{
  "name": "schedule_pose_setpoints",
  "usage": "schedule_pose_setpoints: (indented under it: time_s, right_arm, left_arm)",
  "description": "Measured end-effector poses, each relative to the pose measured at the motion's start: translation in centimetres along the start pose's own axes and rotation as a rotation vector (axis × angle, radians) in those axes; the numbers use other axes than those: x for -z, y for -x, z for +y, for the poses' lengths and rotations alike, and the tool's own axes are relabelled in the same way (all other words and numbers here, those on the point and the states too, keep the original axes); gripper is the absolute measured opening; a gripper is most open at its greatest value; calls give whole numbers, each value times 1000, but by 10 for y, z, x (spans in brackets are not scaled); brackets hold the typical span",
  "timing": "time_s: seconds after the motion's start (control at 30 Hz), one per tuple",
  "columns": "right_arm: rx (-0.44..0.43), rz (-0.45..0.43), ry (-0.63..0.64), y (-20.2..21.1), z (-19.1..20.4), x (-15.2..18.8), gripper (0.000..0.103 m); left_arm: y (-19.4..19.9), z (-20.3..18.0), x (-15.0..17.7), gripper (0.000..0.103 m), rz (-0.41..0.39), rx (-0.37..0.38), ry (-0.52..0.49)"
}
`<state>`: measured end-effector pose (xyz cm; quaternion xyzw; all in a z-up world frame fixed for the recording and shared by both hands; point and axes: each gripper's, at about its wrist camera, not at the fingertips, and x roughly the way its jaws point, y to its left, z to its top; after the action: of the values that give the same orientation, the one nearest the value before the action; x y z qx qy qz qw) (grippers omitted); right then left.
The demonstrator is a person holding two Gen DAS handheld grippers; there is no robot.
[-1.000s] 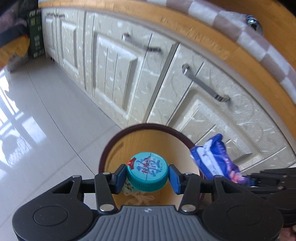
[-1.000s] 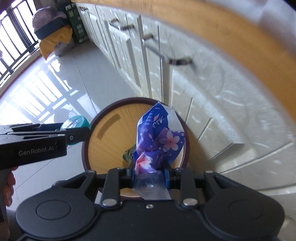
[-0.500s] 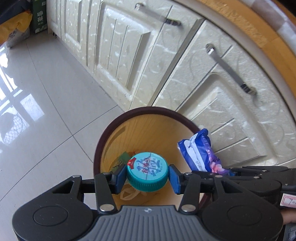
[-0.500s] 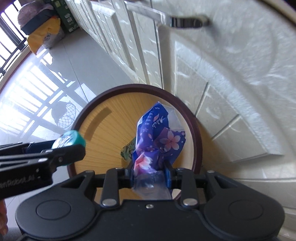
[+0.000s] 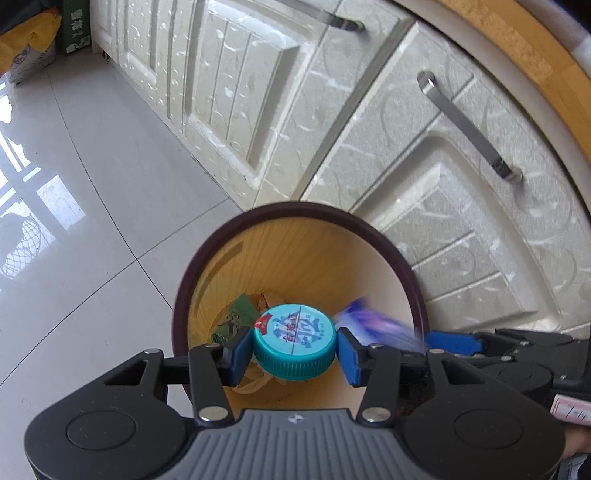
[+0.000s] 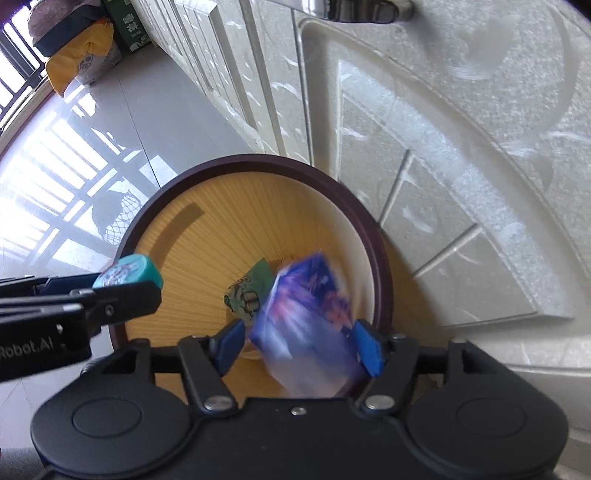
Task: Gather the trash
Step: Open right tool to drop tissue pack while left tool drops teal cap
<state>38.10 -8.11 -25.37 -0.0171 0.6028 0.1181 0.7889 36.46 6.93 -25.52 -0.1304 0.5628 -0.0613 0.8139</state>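
Note:
A round bin (image 5: 373, 236) (image 6: 258, 162) with a dark rim and yellow inside stands on the floor against the cabinets. My left gripper (image 5: 295, 350) is shut on a teal bottle cap (image 5: 295, 341) (image 6: 127, 271) and holds it over the bin's mouth. My right gripper (image 6: 299, 345) is also over the bin and its jaws are opening. A purple flowered wrapper (image 6: 306, 317) (image 5: 373, 325), blurred, lies loose between them, clear of the left pad and close against the right one. A green wrapper (image 6: 249, 290) (image 5: 232, 319) lies at the bottom of the bin.
Cream cabinet doors (image 5: 424, 173) with metal handles (image 5: 469, 125) stand right behind the bin, under a wooden counter edge (image 5: 517, 48). Glossy grey floor tiles (image 5: 85, 229) spread to the left. A yellow sack (image 6: 79, 55) and a green box (image 6: 127, 26) sit far back by the cabinets.
Both grippers came down closer over the bin. The right gripper's jaws have spread, and the purple wrapper, pinched before, now sits loose and blurred between them. The left keeps its hold on the cap.

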Motion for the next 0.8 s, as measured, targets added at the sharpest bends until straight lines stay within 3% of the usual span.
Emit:
schedule_pose_setpoints:
  time_s: [0.5,0.8]
  right_arm:
    - [18,27,57,4,-10,8,71]
    - [2,36,71,4,-12,12,73]
  left_arm:
    - [-9,-4,8,51,76,-22,-69]
    - [-11,0,14,63,109,-52,-84]
